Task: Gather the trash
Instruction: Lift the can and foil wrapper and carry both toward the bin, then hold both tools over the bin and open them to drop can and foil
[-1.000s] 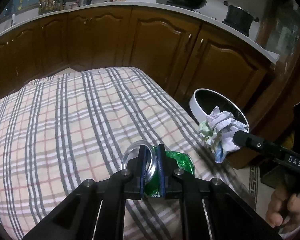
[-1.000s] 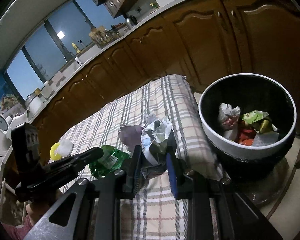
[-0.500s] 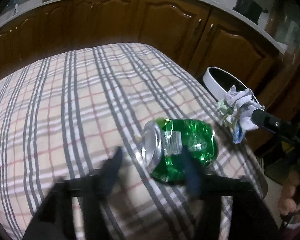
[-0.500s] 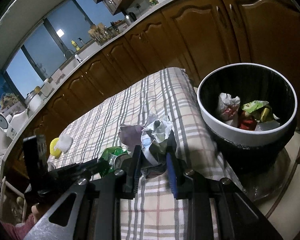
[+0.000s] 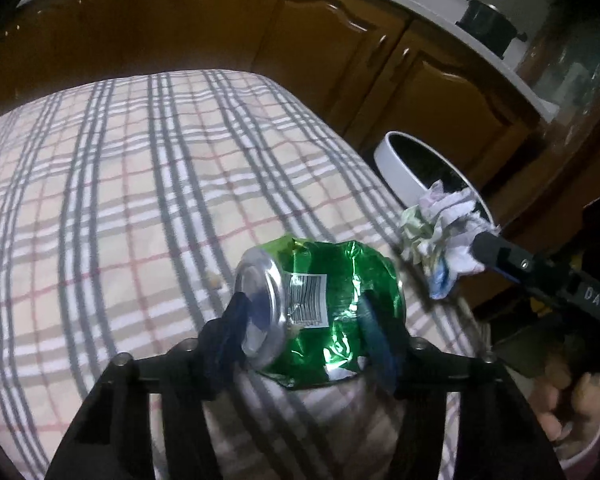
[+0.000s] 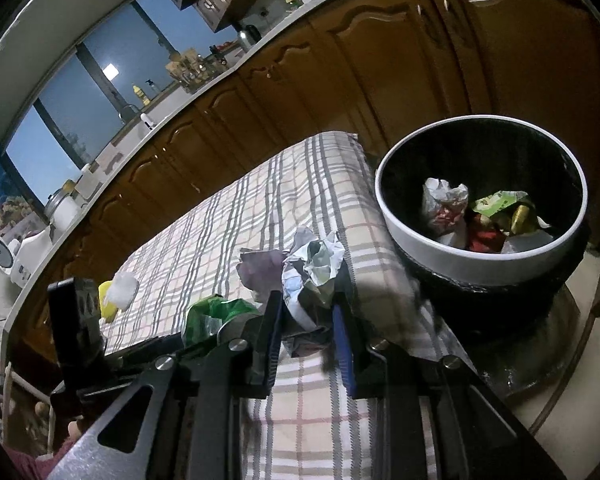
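Note:
A crushed green can (image 5: pixel 320 300) lies on its side on the plaid tablecloth (image 5: pixel 140 184). My left gripper (image 5: pixel 304 320) is open, one finger at each end of the can. The can also shows in the right wrist view (image 6: pixel 216 316). My right gripper (image 6: pixel 306 312) is shut on a crumpled paper wad (image 6: pixel 312 268) and holds it above the table's edge; the wad also shows in the left wrist view (image 5: pixel 440 236). A white-rimmed black trash bin (image 6: pixel 480 264) stands on the floor to the right of the table, with several pieces of trash inside.
Brown kitchen cabinets (image 5: pixel 340 52) run behind the table and bin. A yellow and white object (image 6: pixel 116 296) lies farther back on the cloth. The bin's rim (image 5: pixel 396 172) sits just past the table's right edge. Pots stand on the counter (image 5: pixel 488 24).
My left gripper, pinched on the can's end a second ago, has opened wide and now straddles the can's length. My right gripper still holds the paper wad, now closer to the bin.

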A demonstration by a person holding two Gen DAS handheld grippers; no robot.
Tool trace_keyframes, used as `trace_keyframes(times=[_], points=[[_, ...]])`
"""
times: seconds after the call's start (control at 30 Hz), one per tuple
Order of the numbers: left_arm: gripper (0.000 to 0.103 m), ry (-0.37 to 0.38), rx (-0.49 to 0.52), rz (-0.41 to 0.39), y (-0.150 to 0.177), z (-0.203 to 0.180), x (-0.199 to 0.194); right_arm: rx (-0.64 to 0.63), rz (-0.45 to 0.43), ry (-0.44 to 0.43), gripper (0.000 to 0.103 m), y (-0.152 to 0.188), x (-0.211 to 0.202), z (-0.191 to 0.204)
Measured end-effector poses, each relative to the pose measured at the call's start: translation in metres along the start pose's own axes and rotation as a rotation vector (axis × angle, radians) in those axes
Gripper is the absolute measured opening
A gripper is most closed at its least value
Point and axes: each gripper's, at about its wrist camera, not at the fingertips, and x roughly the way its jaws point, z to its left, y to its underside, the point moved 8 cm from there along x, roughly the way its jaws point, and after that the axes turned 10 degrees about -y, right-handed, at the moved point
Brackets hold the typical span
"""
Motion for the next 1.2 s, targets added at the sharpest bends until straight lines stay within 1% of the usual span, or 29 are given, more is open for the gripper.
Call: trace_keyframes(times=[0.1, 0.13, 0.17, 0.3, 0.6, 0.9, 1.2], points=[[0.023, -0.004, 0.021, -0.013, -0.005, 0.001, 0.0, 0.006, 0.001, 0.002, 0.024, 0.001, -0.001, -0.002], [0.019, -0.002, 0.02, -0.018, -0.006, 0.002, -0.002, 0.008, 0.001, 0.004, 0.024, 0.001, -0.001, -0.003], [0.01, -0.003, 0.02, -0.026, -0.008, 0.003, -0.004, 0.009, 0.001, 0.005, 0.024, 0.001, -0.001, -0.004], [0.009, 0.004, 0.029, -0.043, -0.012, 0.0, -0.012, 0.007, -0.006, 0.008, 0.024, -0.001, -0.004, -0.004], [0.009, 0.014, 0.094, -0.119, -0.024, -0.027, -0.035, 0.001, -0.034, 0.02, 0.024, -0.012, -0.014, -0.008], [0.009, 0.014, 0.136, -0.165, -0.043, -0.048, -0.04, 0.007, -0.077, 0.055, 0.024, -0.028, -0.032, -0.023], [0.009, 0.029, 0.169, -0.191, -0.059, -0.062, -0.037, 0.012, -0.102, 0.076, 0.024, -0.043, -0.045, -0.041]])
